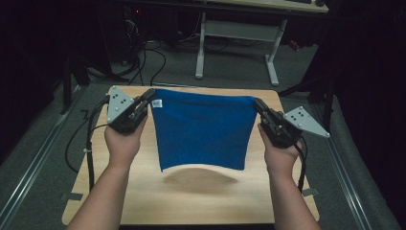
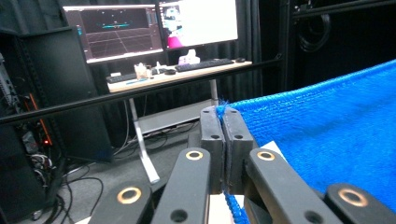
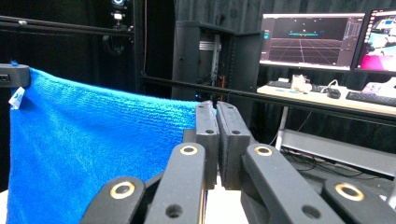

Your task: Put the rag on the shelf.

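Note:
A blue cloth [image 1: 201, 129] hangs stretched between my two grippers above the wooden table [image 1: 191, 201], its lower edge off the surface and casting a shadow. My left gripper [image 1: 151, 96] is shut on the cloth's top left corner, next to a small white tag [image 1: 157, 103]. My right gripper [image 1: 257, 104] is shut on the top right corner. In the left gripper view the jaws pinch the blue cloth [image 2: 327, 135] edge between the pads of the left gripper [image 2: 226, 122]. The right gripper view has the right gripper [image 3: 216, 116] clamped on the blue cloth [image 3: 93, 154], with the white tag [image 3: 16, 98] at far left.
Beyond the table stands a white-legged desk [image 1: 234, 43] with cables on the grey floor. Monitors [image 2: 154, 25] and a keyboard [image 2: 203, 65] sit on that desk. Dark racks and a black bar [image 3: 210, 88] lie behind.

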